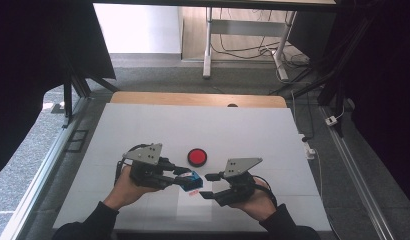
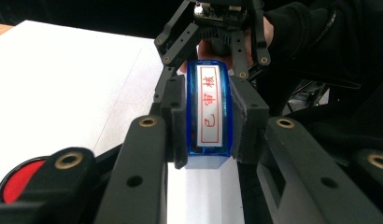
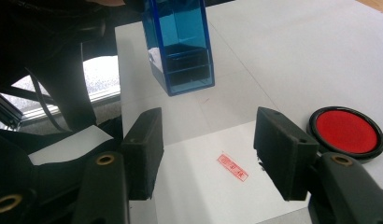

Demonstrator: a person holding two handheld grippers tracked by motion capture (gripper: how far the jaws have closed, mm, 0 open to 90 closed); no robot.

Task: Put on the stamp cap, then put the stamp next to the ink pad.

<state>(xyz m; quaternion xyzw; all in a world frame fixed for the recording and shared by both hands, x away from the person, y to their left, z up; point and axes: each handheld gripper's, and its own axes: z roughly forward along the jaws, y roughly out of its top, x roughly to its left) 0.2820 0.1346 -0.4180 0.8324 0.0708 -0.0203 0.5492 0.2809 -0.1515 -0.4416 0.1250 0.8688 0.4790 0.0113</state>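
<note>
A blue see-through stamp (image 1: 191,181) (image 2: 208,116) (image 3: 179,44) with a white label of red characters is held off the table, my left gripper (image 1: 180,178) (image 2: 207,121) shut on its sides. Under it lies a white sheet of paper (image 1: 193,205) (image 3: 203,182) bearing a small red stamped mark (image 1: 193,193) (image 3: 232,167). A round red ink pad (image 1: 197,157) (image 3: 347,132) (image 2: 19,179) sits on the table just beyond. My right gripper (image 1: 208,186) (image 3: 208,149) hovers open above the mark, just right of the stamp, with nothing between its jaws.
The white table top (image 1: 193,130) reaches to a wooden strip (image 1: 198,99) at the far edge. Metal rails run along both sides. Beyond are desk legs and cables on the floor (image 1: 253,50).
</note>
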